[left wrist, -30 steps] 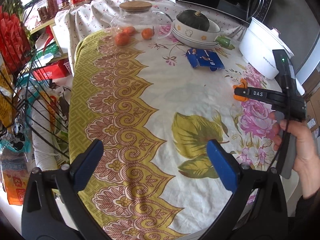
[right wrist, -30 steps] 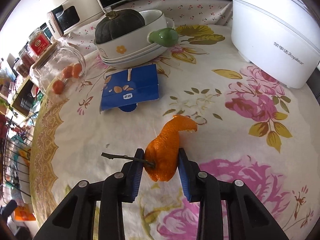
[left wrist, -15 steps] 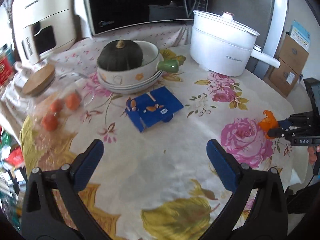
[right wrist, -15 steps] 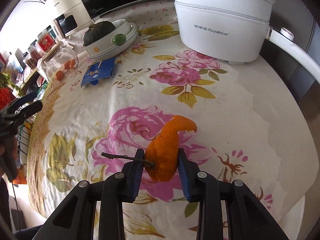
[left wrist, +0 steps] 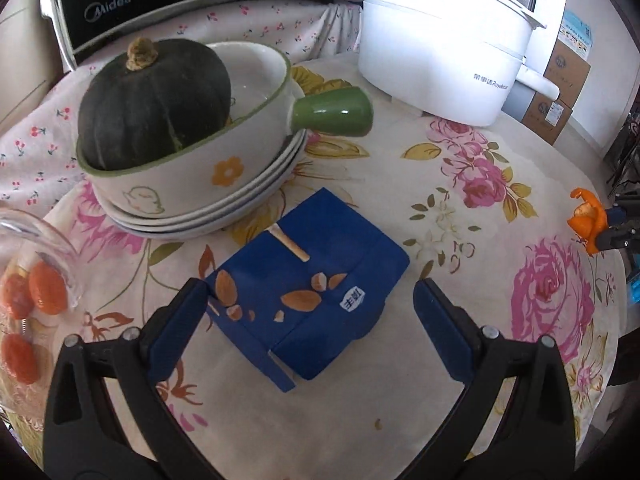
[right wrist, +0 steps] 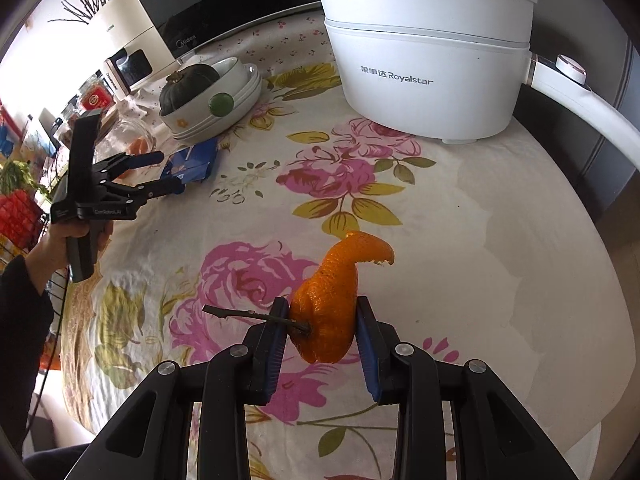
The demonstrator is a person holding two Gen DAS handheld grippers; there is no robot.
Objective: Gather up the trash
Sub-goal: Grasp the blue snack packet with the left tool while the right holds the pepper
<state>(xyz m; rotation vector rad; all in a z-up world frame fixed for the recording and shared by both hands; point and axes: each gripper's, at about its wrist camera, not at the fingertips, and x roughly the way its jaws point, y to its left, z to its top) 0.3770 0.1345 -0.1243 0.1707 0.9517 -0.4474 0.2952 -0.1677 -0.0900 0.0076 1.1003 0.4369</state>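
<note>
Because it was thin card already folded flat and half open, the blue carton [left wrist: 316, 300] lying on the flowered tablecloth [left wrist: 460, 392] in front of the stacked bowls [left wrist: 192, 184] looked light, soft and easily crushed. It would probably handle best pinched across its raised folded edge, since a flat face offered the fingers little to bite on. Over it hung the left gripper [left wrist: 312, 320], angled steeply down, its jaws spread wide on either side of the carton with both blue pads clear of the card, so it held nothing. From the right wrist view that same left gripper [right wrist: 160, 172] appeared at the far side of the table, its fingertips near the carton [right wrist: 192, 164].

Farther right, near the table's edge and well apart from the white electric pot [right wrist: 424, 60], the right gripper [right wrist: 324, 344] carried a curl of orange peel [right wrist: 332, 300] clear of the cloth. That peel seemed almost weightless, limp and a little slick on its outer skin, with a thin dry stem poking out to the left. Its jaws stood narrow, both pads pressed against the thick lower part of the peel, which seemed the soundest place to hold it.
</note>
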